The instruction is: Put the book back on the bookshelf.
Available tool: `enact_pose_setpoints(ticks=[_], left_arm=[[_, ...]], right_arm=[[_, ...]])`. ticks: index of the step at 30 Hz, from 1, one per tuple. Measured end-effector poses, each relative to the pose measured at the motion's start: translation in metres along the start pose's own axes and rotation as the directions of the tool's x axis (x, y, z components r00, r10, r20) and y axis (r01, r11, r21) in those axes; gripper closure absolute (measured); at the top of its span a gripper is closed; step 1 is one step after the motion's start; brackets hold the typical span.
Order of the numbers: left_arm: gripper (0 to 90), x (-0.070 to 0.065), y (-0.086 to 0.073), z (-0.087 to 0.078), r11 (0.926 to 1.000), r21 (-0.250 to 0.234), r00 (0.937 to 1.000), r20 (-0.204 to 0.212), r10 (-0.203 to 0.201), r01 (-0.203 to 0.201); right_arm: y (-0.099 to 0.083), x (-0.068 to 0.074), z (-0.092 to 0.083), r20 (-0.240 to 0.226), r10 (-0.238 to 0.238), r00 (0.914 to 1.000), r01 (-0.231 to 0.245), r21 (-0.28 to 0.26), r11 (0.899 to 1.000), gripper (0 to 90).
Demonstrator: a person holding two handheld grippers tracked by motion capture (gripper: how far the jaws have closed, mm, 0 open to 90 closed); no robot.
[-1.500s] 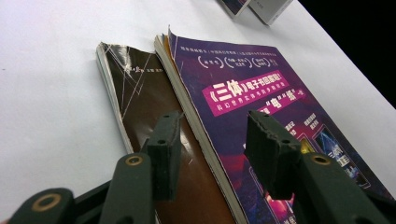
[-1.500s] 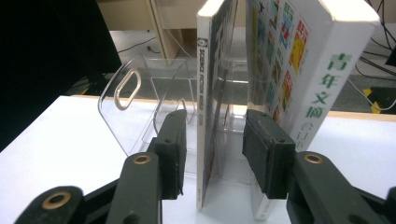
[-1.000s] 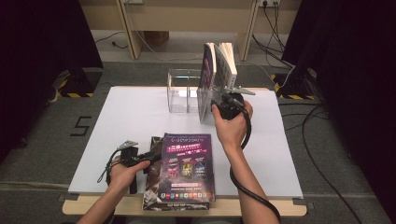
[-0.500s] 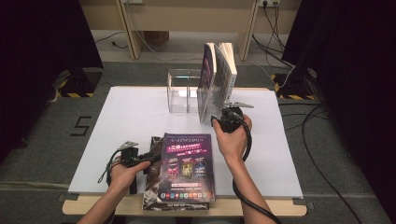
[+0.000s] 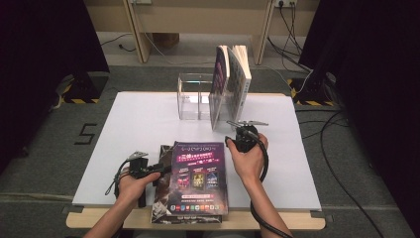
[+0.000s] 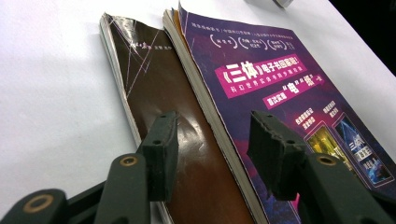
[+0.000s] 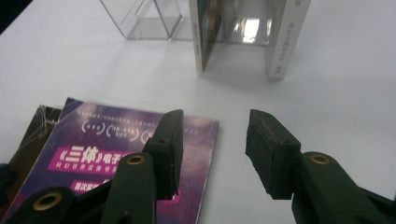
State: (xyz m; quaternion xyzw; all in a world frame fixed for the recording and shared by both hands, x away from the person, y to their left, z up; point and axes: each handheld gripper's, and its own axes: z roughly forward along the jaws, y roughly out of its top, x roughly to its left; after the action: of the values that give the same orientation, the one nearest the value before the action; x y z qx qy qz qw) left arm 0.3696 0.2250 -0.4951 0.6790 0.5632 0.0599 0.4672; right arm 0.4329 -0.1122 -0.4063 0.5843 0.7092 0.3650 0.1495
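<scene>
Two books [image 5: 195, 181] are counted lying flat at lower centre of the high view. Two books [image 5: 232, 84] are counted upright at upper centre. One clear holder [image 5: 194, 96], one table [image 5: 138, 119] and two grippers [image 5: 161, 168] are counted.
</scene>
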Motion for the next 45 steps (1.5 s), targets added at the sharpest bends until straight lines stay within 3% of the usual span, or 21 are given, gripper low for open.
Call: enact_pose_setpoints(ticks=[21, 36, 45], left_arm=[[52.1, -0.006, 0.001, 0.005, 0.9999, 0.015, 1.0, 0.006, 0.002, -0.003], [51.1, -0.014, 0.008, 0.017, 0.9991, 0.041, 1.0, -0.003, -0.006, 0.006], [51.3, -0.018, 0.01, 0.022, 0.9986, 0.052, 1.0, -0.003, 0.0, 0.0]], right_arm=[[-0.042, 0.008, 0.023, -0.039, 0.002, 0.9992, 0.004, 0.139, 0.99, 55.9], [-0.057, 0.008, 0.037, -0.056, 0.004, 0.9984, 0.007, 0.201, 0.98, 54.9], [-0.06, 0.007, 0.037, -0.07, 0.029, 0.9971, -0.014, 0.203, 0.979, 54.3]])
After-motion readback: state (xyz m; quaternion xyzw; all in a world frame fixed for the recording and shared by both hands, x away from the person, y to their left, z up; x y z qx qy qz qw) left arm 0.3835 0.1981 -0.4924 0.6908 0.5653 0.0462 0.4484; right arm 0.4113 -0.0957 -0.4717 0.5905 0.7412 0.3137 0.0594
